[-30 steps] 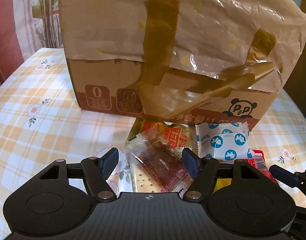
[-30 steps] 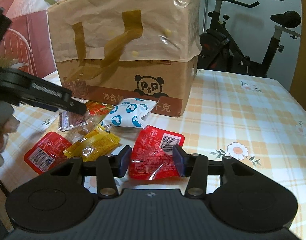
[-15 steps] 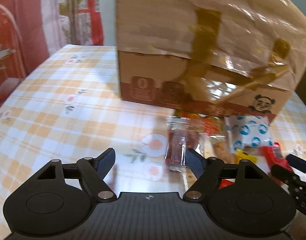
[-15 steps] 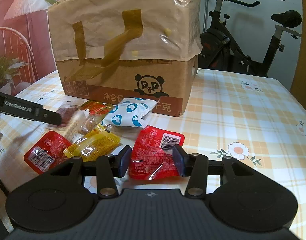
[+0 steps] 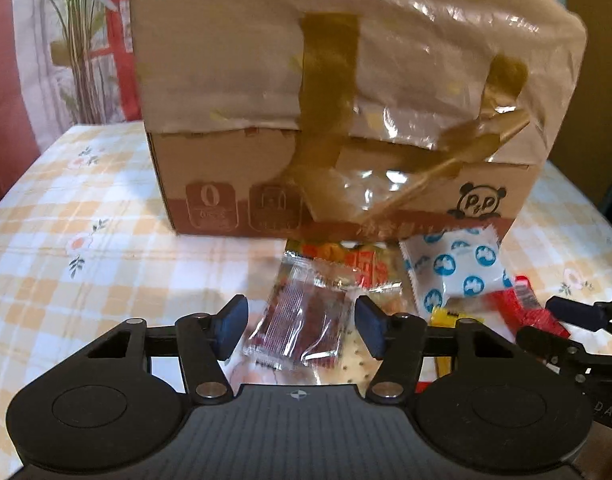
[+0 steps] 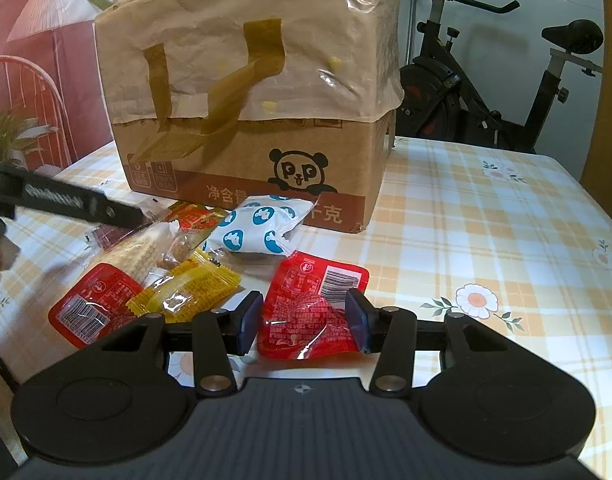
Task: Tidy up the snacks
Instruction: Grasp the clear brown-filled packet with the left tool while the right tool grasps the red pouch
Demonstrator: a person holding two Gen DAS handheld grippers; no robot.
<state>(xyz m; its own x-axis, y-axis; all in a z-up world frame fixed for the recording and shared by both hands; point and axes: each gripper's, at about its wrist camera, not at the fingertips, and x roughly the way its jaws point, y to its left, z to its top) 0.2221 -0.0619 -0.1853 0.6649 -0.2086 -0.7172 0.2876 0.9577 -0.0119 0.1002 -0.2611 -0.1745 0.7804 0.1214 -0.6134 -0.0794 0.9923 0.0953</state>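
Left hand-held gripper [image 5: 297, 326] spread, dark red clear-wrapped snack [image 5: 301, 320] dead ahead between its fingers, long axis pointing away toward the box [image 5: 346, 120]. Right hand-held gripper [image 6: 303, 324] spread, straddling red sachet [image 6: 314, 308] flat on worktop [image 6: 486, 240].

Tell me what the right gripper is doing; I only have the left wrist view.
Observer: The right gripper is open, one finger on either side of a red barcode packet on the table.
Operator: Report any other red packet.
Observer: A second red packet, barcode up, lies left of the yellow packet.
Operator: Say what's beyond the table.
Observer: An exercise bike stands behind the cardboard box.
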